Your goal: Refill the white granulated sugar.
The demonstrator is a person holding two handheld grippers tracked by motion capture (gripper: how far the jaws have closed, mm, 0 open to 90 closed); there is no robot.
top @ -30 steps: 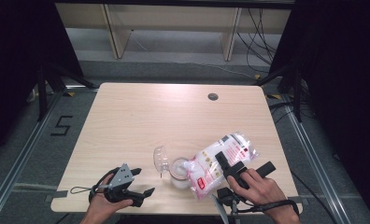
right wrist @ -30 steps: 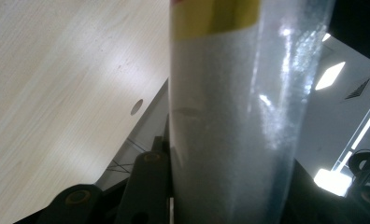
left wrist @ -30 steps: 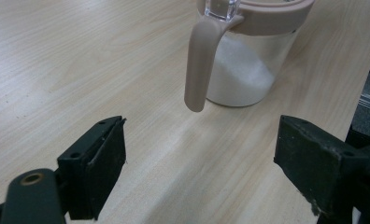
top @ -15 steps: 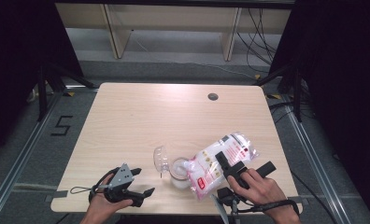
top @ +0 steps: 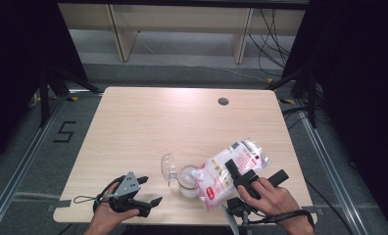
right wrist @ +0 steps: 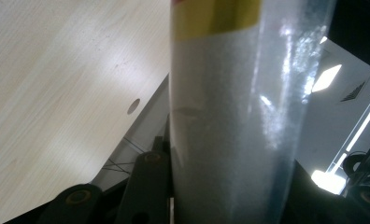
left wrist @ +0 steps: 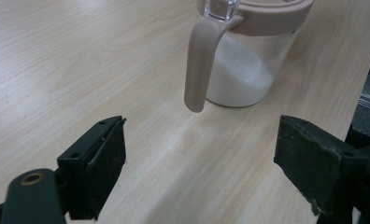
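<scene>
- While the bag was tipped mouth-down over the jar, the pour looked to be under way rather than finished: in the left gripper view the jar held white grains sloping up to roughly half its height, with clear room left below the rim.
- Nearest the person, the left gripper rested at the front edge of the surface, its fingers spread wide and clamping nothing.
- The jar stood a little beyond those fingers and apart from them, its beige handle hanging down towards the gap between them, so it was within easy reach but not steadied.
- The right gripper had its fingers closed on the middle of the bag; in the right gripper view the clear film, packed with white grains, rose straight up between them.
- The bag's lower end touched or overlapped the jar's mouth, while its upper end pointed away to the right, off the surface.
- The jar's clear lid stood flipped open on the left of the mouth.
- What remained, by my judgement: emptying more of the bag, lifting it away, setting it down and closing the lid.
- Farther off, a small round hole sat near the far edge.
</scene>
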